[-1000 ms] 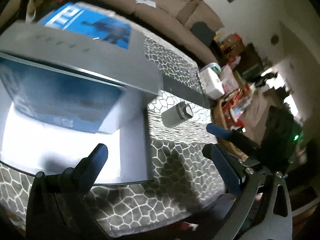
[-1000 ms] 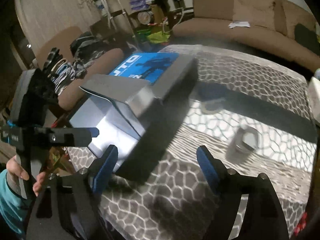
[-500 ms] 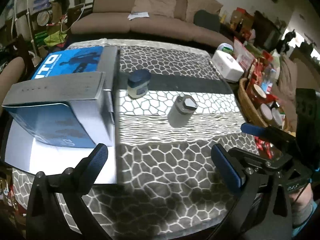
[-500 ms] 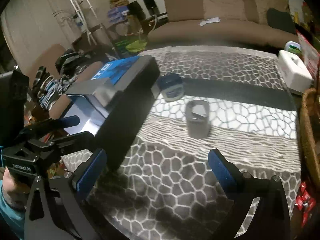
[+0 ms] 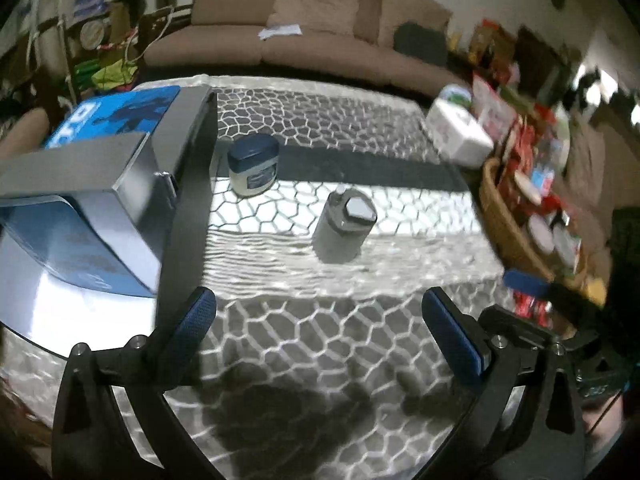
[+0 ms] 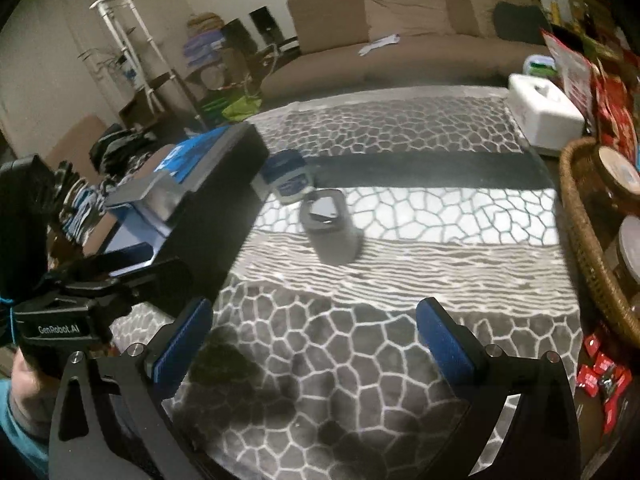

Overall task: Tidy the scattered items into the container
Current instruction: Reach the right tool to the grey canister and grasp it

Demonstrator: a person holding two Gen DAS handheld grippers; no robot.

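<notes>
nearest the cameras, the left gripper [image 5: 320, 320] and the right gripper [image 6: 316, 330] both stand wide with nothing between the jaws, the right having just been opening, above the pebble-patterned counter [image 5: 328, 352]. beyond them the grey bottle [image 6: 330, 226] stands upright mid-counter, long axis vertical and flat angular cap up; it looks rigid, light and smooth, best taken across the body below the cap. just behind it the squat blue-lidded jar [image 6: 287, 178] also stands upright, apart from the bottle and beside the open box [image 5: 120, 184] at the left, the likely container.
</notes>
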